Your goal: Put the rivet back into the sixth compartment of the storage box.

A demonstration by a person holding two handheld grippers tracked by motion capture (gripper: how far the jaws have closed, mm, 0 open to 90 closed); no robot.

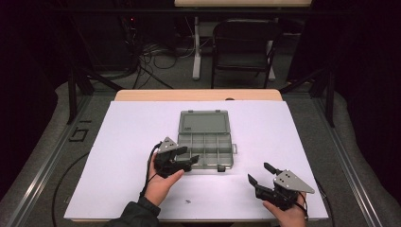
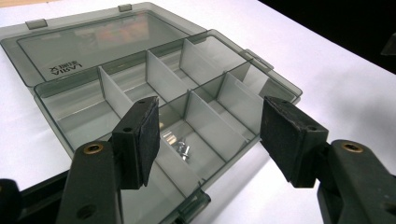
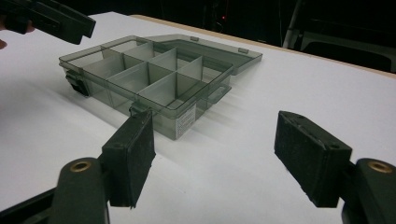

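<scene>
While the left gripper (image 1: 188, 154) hovers wide open and empty over the near-left corner of the smoky transparent plastic compartment box (image 1: 206, 144), small metal screws (image 2: 181, 147) lie directly below; the right gripper (image 1: 263, 172), also open and empty, stays well apart.

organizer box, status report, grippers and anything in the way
Left gripper open over box, nothing between jaws. Right gripper open, apart. Lid flat open, small screws in one compartment. Nothing blocking.
</scene>
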